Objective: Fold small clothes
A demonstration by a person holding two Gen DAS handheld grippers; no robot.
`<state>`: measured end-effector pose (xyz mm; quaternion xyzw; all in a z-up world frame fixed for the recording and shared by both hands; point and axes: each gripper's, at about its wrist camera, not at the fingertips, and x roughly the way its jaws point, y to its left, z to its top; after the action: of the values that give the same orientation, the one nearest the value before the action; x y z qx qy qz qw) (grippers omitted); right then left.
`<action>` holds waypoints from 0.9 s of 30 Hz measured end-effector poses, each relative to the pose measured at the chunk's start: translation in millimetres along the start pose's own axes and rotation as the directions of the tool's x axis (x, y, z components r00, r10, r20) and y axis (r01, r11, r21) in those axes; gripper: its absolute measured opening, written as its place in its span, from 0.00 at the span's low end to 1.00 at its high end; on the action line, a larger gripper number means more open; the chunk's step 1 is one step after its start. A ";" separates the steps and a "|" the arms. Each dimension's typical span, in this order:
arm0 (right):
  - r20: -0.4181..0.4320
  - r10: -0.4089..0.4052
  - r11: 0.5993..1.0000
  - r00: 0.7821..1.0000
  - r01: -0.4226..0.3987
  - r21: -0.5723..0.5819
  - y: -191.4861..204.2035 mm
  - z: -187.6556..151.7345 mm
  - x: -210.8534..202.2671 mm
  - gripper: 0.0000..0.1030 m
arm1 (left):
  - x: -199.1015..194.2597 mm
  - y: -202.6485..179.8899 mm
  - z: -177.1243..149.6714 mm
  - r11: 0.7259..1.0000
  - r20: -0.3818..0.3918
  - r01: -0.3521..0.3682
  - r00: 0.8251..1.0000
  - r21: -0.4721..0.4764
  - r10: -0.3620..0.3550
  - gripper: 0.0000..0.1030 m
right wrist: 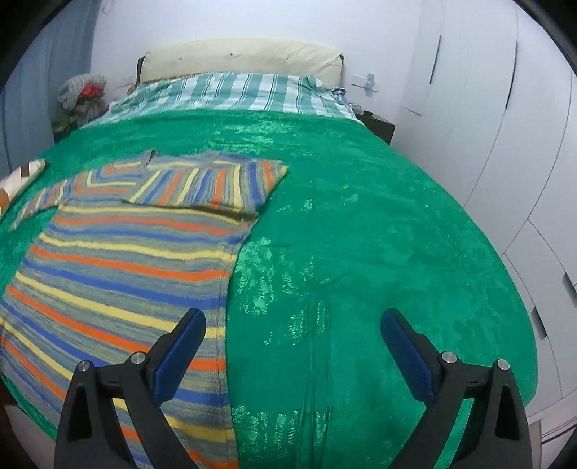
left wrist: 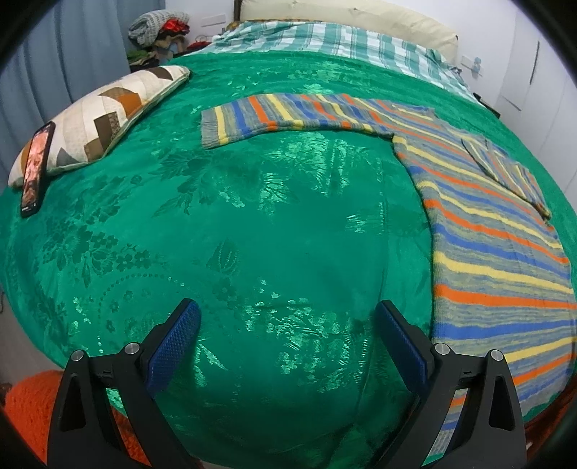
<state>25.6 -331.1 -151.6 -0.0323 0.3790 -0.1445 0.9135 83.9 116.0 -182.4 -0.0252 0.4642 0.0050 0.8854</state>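
I see the striped knit sweater [left wrist: 497, 245] lying flat on the green bedspread [left wrist: 252, 234], its body running toward the foot of the bed with the hem hanging over the near edge. Its stripes are blue, orange, yellow and grey. One sleeve [left wrist: 288, 115] is stretched straight out across the bedspread, away from the sweater's body toward the patchwork pillow [left wrist: 104, 115]. The other sleeve [right wrist: 216, 187] is folded in and lies on top of the sweater's chest, its cuff reaching the sweater's side edge.

My left hand-held gripper [left wrist: 288, 346] is released, its blue-padded fingers [left wrist: 173, 350] spread wide above bare bedspread just beside the sweater's side edge; the right finger overlaps the sweater's hem in the left wrist view, though I cannot tell whether it touches. My right hand-held gripper [right wrist: 294, 357] is also released and grasps nothing; its left finger [right wrist: 180, 353] sits over the sweater's lower body, the other over bare bedspread.

Further from the sweater, a phone [left wrist: 36, 169] leans against the patchwork pillow near the bed's side edge. Beyond the sweater's collar, a teal checked sheet [right wrist: 234, 93] covers the head of the bed, below a cream headboard [right wrist: 241, 57]. A pile of clothes [left wrist: 158, 29] sits past the pillow, by the blue curtain [left wrist: 54, 65]. White wardrobe doors [right wrist: 505, 144] stand on the opposite side of the bed.
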 end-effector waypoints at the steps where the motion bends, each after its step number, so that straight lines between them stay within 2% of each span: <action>1: -0.001 -0.001 1.000 1.000 0.001 -0.003 1.0 -0.2 1.6 0.94 | -0.2 -0.1 0.1 1.000 0.000 0.001 1.000 0.002 -0.001 0.95; 10: -0.036 -0.018 1.000 0.999 0.018 -0.025 6.9 -4.4 10.2 0.94 | 1.2 1.5 1.9 1.000 -0.006 0.007 1.000 0.002 -0.007 0.95; 21: -0.039 -0.010 0.999 0.999 0.009 -0.041 9.8 -6.0 11.6 0.94 | 6.0 2.3 1.7 1.000 -0.031 0.004 1.000 0.000 -0.004 0.96; 22: -0.038 -0.007 0.999 0.999 0.006 -0.032 8.2 -5.6 11.3 0.94 | 5.9 4.5 2.9 1.000 -0.038 0.019 0.999 -0.012 -0.020 0.96; 25: -0.034 0.001 1.000 0.999 -0.001 -0.011 4.6 -4.7 10.8 0.94 | 6.1 25.7 21.7 0.981 -0.038 0.146 0.988 -0.124 -0.152 0.96; 27: -0.035 0.008 1.000 0.999 -0.008 0.002 2.2 -3.9 11.4 0.94 | 10.6 49.8 45.1 0.944 0.002 0.232 0.971 -0.234 -0.238 0.96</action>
<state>31.0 -332.1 -162.5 -0.0275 0.3952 -0.1416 0.9072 125.3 167.8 -167.5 -0.1838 0.4658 -0.0465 0.8644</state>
